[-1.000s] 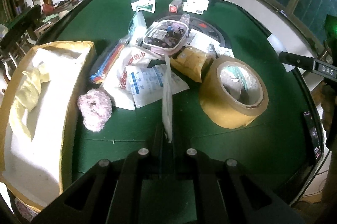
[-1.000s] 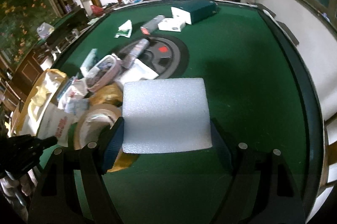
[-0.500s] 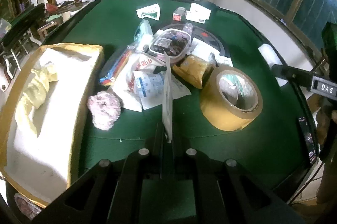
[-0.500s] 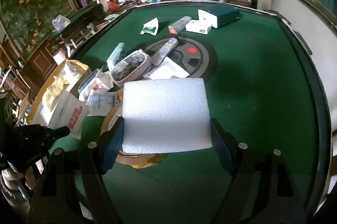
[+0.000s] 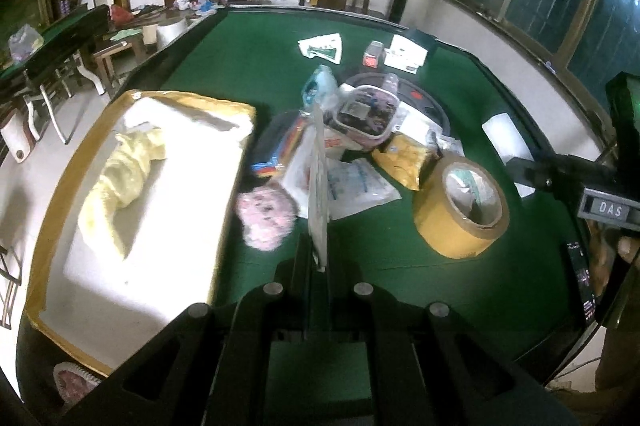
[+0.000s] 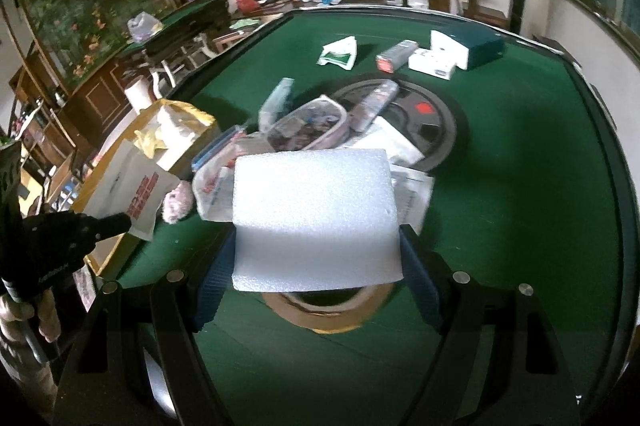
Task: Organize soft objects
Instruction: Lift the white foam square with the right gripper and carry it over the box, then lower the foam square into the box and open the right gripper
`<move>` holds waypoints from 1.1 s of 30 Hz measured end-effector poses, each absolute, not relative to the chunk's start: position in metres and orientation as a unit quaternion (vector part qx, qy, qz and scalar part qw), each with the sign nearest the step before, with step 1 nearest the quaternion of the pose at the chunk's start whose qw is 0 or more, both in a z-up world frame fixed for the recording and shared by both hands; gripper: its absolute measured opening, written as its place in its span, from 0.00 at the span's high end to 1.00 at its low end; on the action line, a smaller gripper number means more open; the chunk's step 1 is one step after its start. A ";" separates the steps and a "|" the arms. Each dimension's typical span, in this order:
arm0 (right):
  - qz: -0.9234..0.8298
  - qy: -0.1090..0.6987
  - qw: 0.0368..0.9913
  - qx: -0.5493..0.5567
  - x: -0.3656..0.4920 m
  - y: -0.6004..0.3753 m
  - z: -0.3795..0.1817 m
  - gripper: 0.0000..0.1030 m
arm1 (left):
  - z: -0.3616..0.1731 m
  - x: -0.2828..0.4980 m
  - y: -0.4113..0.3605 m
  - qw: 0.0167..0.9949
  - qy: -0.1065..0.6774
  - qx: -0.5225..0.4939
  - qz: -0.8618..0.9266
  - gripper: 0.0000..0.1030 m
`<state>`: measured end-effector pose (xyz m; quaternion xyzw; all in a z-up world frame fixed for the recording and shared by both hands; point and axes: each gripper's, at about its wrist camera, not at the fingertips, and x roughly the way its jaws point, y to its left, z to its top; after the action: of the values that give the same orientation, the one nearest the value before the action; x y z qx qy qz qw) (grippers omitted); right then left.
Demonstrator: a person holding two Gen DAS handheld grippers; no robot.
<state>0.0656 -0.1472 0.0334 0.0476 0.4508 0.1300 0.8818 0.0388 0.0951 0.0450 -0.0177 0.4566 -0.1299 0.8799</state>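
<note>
Right gripper point(image 6: 316, 258) wide apart, squeezing a white square foam block point(image 6: 314, 216) by its two sides, up over the green felt table point(image 6: 520, 185); left gripper point(image 5: 318, 266) pinched on a thin white plastic bag point(image 5: 318, 185); likely light and squashy; best held gently.

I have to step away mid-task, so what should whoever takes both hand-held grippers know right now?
Left hand-held gripper: shut on a thin white plastic bag, held edge-on above the table.
Right hand-held gripper: shut on a white foam block, held over the tape roll.
Cardboard box, on the left, already holds yellow cloth.
Left: box both items; pink fluffy ball lies on the green table.
</note>
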 end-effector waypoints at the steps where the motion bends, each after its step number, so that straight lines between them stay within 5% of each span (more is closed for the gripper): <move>1: 0.134 0.451 0.881 0.045 0.066 -0.142 0.034 0.24 | 0.045 0.039 0.099 0.880 0.457 -0.019 -0.128 0.97; 33: 0.299 0.496 0.809 -0.104 0.115 0.077 0.014 0.24 | -0.002 0.069 0.246 0.852 0.507 -0.125 -0.021 0.97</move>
<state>0.1145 0.0773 0.0143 -0.1041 0.4959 0.2988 0.8087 0.0693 0.2464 -0.0017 -0.1251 0.5073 -0.0208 0.8524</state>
